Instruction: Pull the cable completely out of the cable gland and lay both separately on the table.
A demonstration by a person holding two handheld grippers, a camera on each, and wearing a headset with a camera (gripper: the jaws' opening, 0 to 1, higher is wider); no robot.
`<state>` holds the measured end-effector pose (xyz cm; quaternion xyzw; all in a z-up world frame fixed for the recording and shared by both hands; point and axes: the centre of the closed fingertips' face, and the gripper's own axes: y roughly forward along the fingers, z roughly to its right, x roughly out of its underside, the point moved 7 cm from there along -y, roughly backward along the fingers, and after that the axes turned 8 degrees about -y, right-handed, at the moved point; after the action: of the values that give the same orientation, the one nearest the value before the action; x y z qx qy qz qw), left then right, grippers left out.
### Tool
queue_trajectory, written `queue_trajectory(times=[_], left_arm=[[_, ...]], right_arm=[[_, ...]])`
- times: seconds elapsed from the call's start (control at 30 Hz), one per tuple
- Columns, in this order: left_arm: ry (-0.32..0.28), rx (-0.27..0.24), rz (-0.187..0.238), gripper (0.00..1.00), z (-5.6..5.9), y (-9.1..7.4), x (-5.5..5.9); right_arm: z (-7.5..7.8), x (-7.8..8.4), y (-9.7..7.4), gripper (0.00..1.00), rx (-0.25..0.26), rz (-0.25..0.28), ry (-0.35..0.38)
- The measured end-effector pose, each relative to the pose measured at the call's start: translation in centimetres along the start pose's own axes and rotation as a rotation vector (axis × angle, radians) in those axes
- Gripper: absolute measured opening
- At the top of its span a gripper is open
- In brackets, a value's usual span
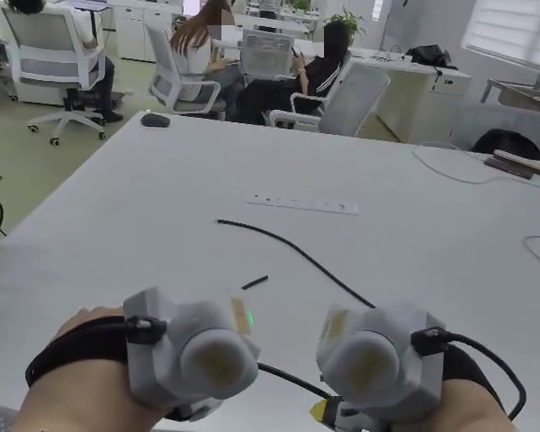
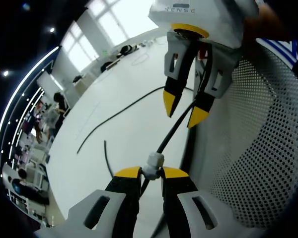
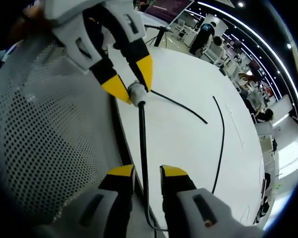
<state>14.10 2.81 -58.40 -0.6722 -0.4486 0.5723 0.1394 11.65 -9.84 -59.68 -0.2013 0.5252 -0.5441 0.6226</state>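
Observation:
My left gripper (image 2: 151,173) is shut on a small white cable gland (image 2: 153,163), pinched between its yellow tips. A black cable (image 2: 171,133) runs straight from the gland to my right gripper (image 2: 183,113), whose jaws close around it. In the right gripper view the cable (image 3: 142,139) passes between my right gripper's (image 3: 147,171) tips and reaches the gland (image 3: 136,92) in the left gripper (image 3: 131,82). In the head view both grippers, left (image 1: 191,351) and right (image 1: 371,360), hover at the table's near edge. The cable (image 1: 297,255) trails away across the white table (image 1: 162,225).
A short black piece (image 1: 255,282) lies on the table beside the cable. Farther back lie a white strip (image 1: 301,205) and a dark mouse (image 1: 155,120). A white mesh surface (image 2: 258,148) sits close by the table's near edge. Office chairs and seated people are beyond the table.

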Motion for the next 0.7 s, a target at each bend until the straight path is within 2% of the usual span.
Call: queue_trajectory(times=[0.13,0.23,0.33,0.4,0.5,0.6,0.67,0.7], left_arm=[[0.043,0.026,-0.007,0.17,0.7,0.2,-0.2],[0.059,0.042,-0.006,0.17,0.9,0.3,-0.3],[0.071,0.038,0.002,0.17,0.9,0.2,-0.4],[0.060,0.040,0.006,0.17,0.8,0.2,-0.5],[0.057,0.039,0.002,0.17,0.8,0.3,-0.3],[0.046,0.042,0.009,0.17,0.8,0.3,-0.4],[0.047,0.030,0.000,0.17,0.7,0.2,-0.3],[0.044,0.029,-0.001,0.17,0.6,0.2,-0.3]], right_arm=[[-0.3,-1.2,-0.4,0.21,-0.004,0.095,-0.025],[-0.4,-1.6,-0.5,0.20,0.003,0.110,-0.057],[-0.5,-1.8,-0.6,0.11,0.008,0.131,-0.065],[-0.8,-1.8,-0.5,0.03,-0.011,0.130,-0.069],[-1.0,-1.9,-0.3,0.03,-0.006,0.122,-0.087],[-0.8,-1.7,-0.2,0.03,-0.003,0.115,-0.073],[-0.6,-1.2,-0.1,0.03,0.002,0.086,-0.057],[-0.5,-0.9,0.0,0.03,0.013,0.054,-0.060]])
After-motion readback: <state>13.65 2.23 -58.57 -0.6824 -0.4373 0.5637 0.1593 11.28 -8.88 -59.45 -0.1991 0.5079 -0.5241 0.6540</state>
